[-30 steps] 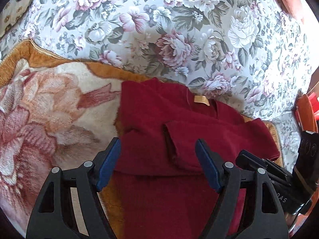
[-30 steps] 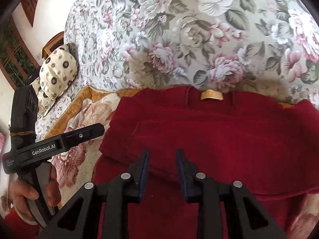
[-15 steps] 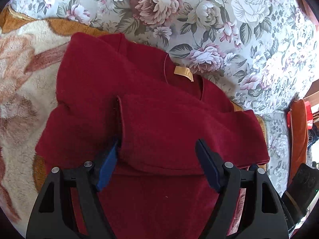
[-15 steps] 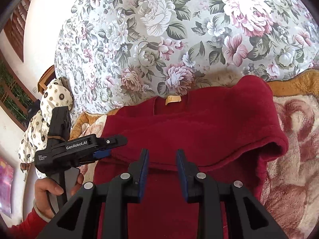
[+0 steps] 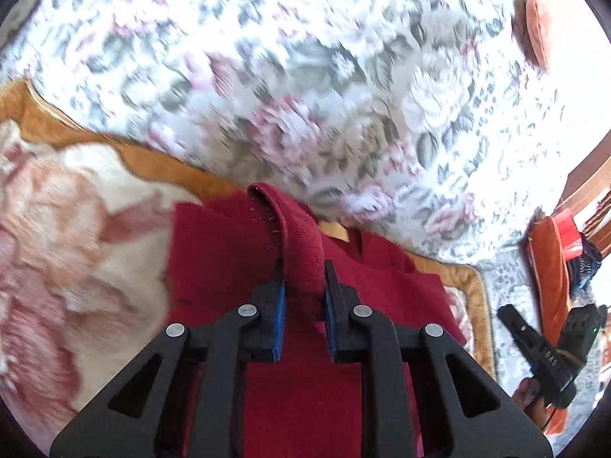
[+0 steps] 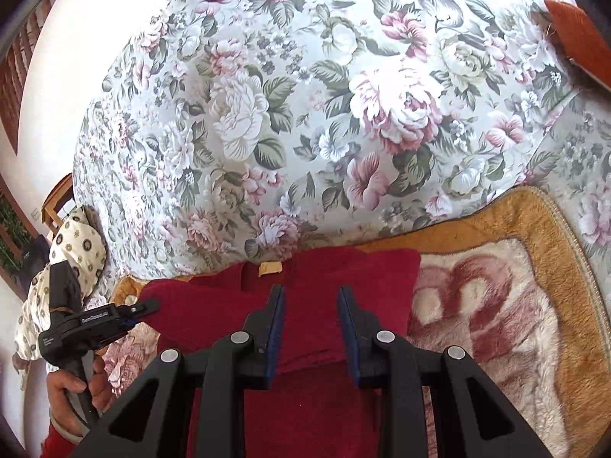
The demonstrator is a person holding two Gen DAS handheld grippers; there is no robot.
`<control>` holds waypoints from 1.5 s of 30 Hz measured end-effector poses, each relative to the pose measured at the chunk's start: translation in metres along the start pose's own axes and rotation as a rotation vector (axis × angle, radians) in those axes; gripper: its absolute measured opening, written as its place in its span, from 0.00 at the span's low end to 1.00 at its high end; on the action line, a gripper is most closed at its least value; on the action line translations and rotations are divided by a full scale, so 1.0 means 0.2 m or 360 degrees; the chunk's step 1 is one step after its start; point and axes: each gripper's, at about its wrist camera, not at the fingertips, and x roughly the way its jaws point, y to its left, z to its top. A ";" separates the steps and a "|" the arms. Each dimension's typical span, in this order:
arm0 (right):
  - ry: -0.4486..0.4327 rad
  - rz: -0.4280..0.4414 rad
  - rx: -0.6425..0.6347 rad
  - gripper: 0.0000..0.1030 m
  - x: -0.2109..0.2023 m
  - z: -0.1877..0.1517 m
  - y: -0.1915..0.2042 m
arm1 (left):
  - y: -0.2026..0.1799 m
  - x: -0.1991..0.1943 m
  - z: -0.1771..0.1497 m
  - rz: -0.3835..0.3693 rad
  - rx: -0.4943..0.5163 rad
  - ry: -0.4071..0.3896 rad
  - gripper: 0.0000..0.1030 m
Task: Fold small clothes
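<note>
A dark red knit sweater [image 5: 229, 252] with a tan neck label [image 5: 334, 229] lies on a plush flowered blanket [image 5: 76, 229]. My left gripper [image 5: 303, 271] is shut on a sleeve of the sweater [image 5: 301, 236] and holds it lifted above the body. In the right wrist view the sweater [image 6: 214, 313] and its label [image 6: 270, 268] lie ahead. My right gripper [image 6: 311, 294] hovers over the sweater's right part with its jaws a little apart and nothing between them. The left gripper [image 6: 141, 307] shows at that view's left; the right gripper's body [image 5: 534, 343] shows at the left view's right.
A floral bedspread [image 6: 305, 114] covers the bed behind the blanket [image 6: 496, 305]. A spotted cushion [image 6: 76, 244] lies at the left, orange cushions [image 6: 576, 38] at the far right and an orange cloth [image 5: 550, 267] beside the bed.
My left gripper has closed on the folded sleeve and lifted it. My right gripper has opened slightly and shifted right over the sweater.
</note>
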 end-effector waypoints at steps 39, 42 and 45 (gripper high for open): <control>0.0407 -0.0304 -0.0297 0.25 0.55 -0.12 0.18 | -0.10 0.15 -0.19 0.0261 0.0274 0.0028 0.62; 0.0489 -0.0358 -0.0275 0.25 0.70 -0.15 0.14 | 0.02 0.29 -0.22 0.0310 0.0205 0.0120 0.62; 0.0466 -0.0350 -0.0299 0.26 0.75 -0.15 0.14 | 0.09 0.35 -0.23 0.0285 0.0166 0.0147 0.62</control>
